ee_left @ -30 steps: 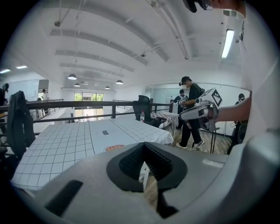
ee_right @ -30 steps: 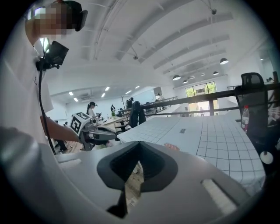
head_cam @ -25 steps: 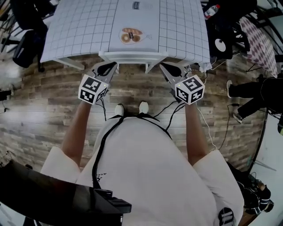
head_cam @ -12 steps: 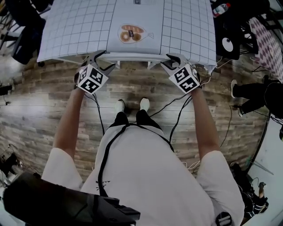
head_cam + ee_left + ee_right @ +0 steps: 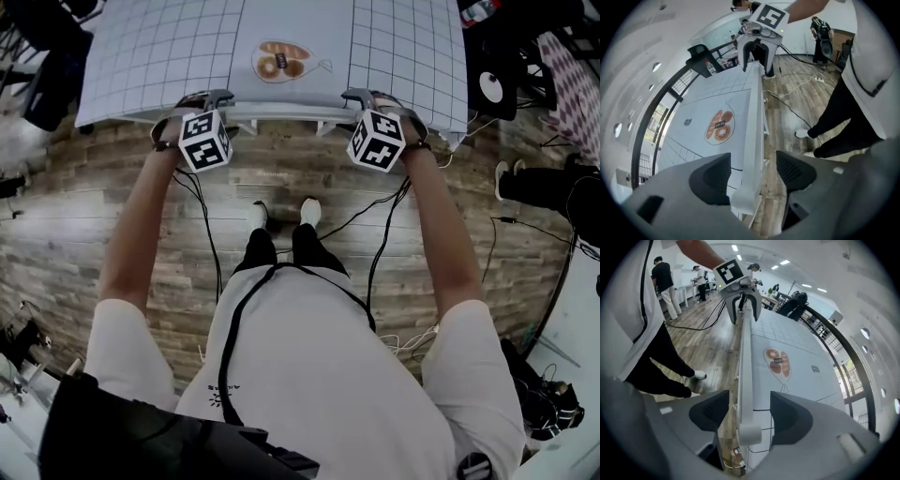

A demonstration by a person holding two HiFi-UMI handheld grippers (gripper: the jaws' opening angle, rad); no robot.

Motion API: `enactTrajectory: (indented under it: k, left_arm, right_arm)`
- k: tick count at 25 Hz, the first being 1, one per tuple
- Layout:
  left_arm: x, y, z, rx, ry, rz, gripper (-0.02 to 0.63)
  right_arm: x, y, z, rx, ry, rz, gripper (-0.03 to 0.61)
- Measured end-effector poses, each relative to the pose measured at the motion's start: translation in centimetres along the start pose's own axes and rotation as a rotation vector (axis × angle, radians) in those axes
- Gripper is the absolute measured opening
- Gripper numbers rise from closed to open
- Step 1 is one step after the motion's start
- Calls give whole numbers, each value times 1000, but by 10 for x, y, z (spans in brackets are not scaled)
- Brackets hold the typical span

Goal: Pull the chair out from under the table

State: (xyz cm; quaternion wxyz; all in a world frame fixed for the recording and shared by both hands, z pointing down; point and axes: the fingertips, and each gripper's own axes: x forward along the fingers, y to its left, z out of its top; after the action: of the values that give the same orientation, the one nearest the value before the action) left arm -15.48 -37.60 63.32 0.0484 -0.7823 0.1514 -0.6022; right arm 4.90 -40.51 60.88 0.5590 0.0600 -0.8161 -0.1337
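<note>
The left gripper (image 5: 752,171) straddled the straight top rail (image 5: 754,122) of the white chair (image 5: 281,114) near its left end. Its jaws were opening and its pads were clear of the rail. The right gripper (image 5: 743,411) did likewise at the rail's right end. The chair stood tucked against the near edge of the table with the white grid-printed cloth (image 5: 403,56). A clean pull likely called for seating both grippers deeper, clamping them together, then drawing back evenly so the chair would not skew.

My head camera looks steeply down; each gripper camera sights closely along the shared chair rail (image 5: 752,136), facing the other.
</note>
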Motion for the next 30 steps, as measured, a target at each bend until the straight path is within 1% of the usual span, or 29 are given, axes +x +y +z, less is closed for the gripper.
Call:
enactTrajectory:
  k: [3,5,7,10,11,12,13,14,15,16,20,24,26,30]
  left_arm:
    - [11,-7,5,89,73,-45,304]
    - [20,-13,7,120,122,-81,297]
    - [26,-14,9,137,153,-93,280]
    - [32,-12,10,168,182,-83,191]
    - [34,-11,10,171,186,-84,176]
    - [35,-10,10,171,188,-88,153]
    - [35,-9,10,168,188,-92,146]
    - [36,-7,10,168,189,-94,127]
    - [36,-6,10,170,192,-95,106]
    - [37,-6,10,173,196,-97,104]
    - [40,-5,9,173,207,-99,101]
    - [39,-6,10,105,175,-117,87]
    - [39,-7,10,85,176,-131,84]
    - [36,-12,10,86,178,-154,81]
  right_arm:
    - [16,9,3,-50,65,74,301]
    - [26,14,5,-74,99,95,293]
    - [33,15,9,-86,120,98,271]
    - [40,17,9,-100,158,101,221]
    - [42,17,8,-103,169,98,206]
    - [43,17,6,-106,178,92,176]
    - [43,16,6,-109,184,85,162]
    - [43,15,5,-110,186,80,143]
    - [44,14,5,-109,187,76,113]
    - [44,14,5,-106,187,73,100]
    - [45,12,5,-74,190,75,94]
    - [44,13,5,-54,192,97,87]
    - [43,15,5,-36,196,116,84]
    - [40,22,6,-10,192,135,83]
